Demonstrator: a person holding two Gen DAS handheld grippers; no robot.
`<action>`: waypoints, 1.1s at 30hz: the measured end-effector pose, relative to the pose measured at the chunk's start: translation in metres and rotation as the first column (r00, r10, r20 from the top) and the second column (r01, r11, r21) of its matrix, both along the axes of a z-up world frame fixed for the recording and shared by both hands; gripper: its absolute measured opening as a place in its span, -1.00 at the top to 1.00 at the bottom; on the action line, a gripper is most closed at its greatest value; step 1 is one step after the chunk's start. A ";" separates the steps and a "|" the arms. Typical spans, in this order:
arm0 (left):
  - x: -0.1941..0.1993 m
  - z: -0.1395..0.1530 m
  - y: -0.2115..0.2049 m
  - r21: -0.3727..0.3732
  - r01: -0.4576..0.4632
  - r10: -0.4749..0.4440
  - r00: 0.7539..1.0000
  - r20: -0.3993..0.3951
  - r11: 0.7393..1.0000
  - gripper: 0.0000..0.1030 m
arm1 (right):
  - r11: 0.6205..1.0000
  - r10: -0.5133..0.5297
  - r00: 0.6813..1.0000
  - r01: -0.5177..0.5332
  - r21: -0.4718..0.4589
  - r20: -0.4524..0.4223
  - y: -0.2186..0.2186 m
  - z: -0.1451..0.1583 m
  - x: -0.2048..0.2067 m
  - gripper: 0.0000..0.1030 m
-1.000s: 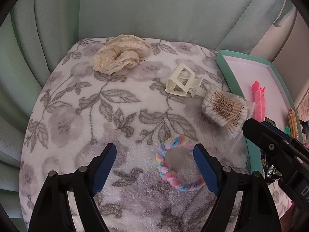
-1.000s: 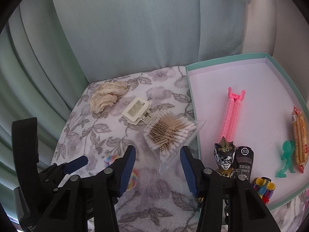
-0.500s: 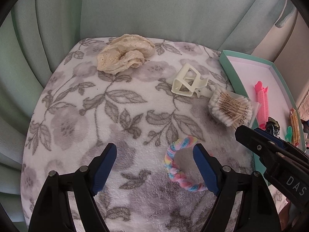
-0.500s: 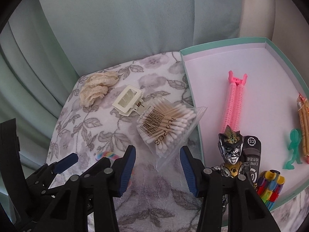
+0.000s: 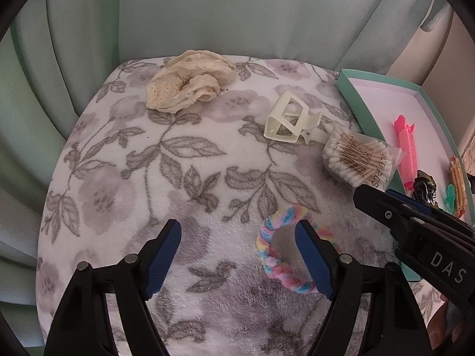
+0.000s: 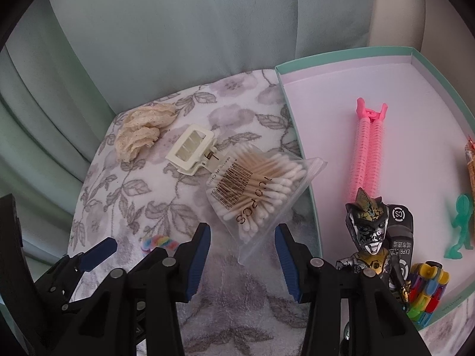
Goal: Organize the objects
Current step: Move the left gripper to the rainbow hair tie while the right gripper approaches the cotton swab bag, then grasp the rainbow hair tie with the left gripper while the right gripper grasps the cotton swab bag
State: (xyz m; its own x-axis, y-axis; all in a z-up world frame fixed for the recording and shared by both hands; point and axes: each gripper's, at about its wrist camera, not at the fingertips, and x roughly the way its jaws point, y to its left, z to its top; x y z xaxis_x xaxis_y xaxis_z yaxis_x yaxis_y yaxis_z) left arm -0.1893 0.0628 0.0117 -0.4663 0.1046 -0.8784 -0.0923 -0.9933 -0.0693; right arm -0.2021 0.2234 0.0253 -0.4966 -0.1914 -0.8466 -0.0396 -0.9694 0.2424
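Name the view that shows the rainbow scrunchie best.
The left wrist view: the rainbow scrunchie lies nearly whole beside the open left tongs. The right wrist view shows only a sliver behind the tongs.

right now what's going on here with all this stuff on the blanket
A person holds two grippers over a floral blanket. The open right gripper lines up on the clear bag of cotton swabs; the open left gripper hovers by the rainbow hair tie. Nothing is grasped. The teal-rimmed tray already holds toys.
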 end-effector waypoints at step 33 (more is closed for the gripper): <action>-0.004 -0.007 0.008 -0.007 0.078 -0.078 0.997 -0.006 0.997 0.76 | 0.992 -0.098 0.994 0.093 -0.086 -0.056 0.007 0.001 -0.015 0.26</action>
